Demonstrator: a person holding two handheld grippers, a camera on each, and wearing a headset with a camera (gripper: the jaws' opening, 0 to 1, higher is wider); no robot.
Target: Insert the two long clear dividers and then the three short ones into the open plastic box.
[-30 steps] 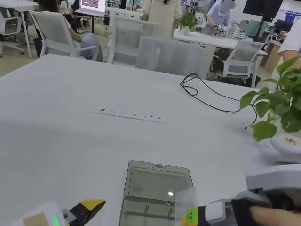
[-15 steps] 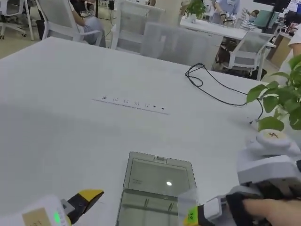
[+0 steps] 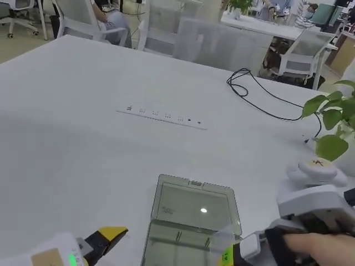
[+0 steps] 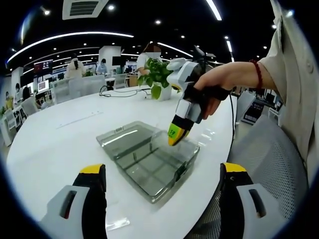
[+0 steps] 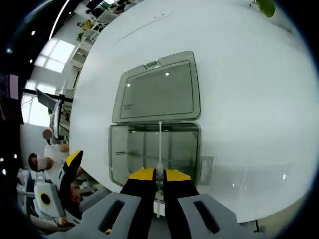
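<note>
Right gripper point(image 5: 159, 173) pinches a clear divider point(image 5: 160, 142) edge-on over the open plastic box point(image 5: 117, 149); left gripper point(image 4: 163, 168) gapes wide, empty, facing it.

— How is the head view set?
— The worktop point(image 3: 83, 149) is looked down on from above its near edge, facing forward across it. The open plastic box point(image 3: 194, 208) is cut off by the lower edge.
— And the left gripper view?
— It is held low, near the box, and aimed across it between the wide-spread left tongs point(image 4: 163, 168). The right tongs point(image 4: 174, 138) are caught from the side, above the box.
— The right gripper view?
— It is pointed steeply down, close over the box, along the clear divider point(image 5: 160, 144) pinched in its own tongs.
— What is shared?
— The box and the worktop around it are seen in all three.
</note>
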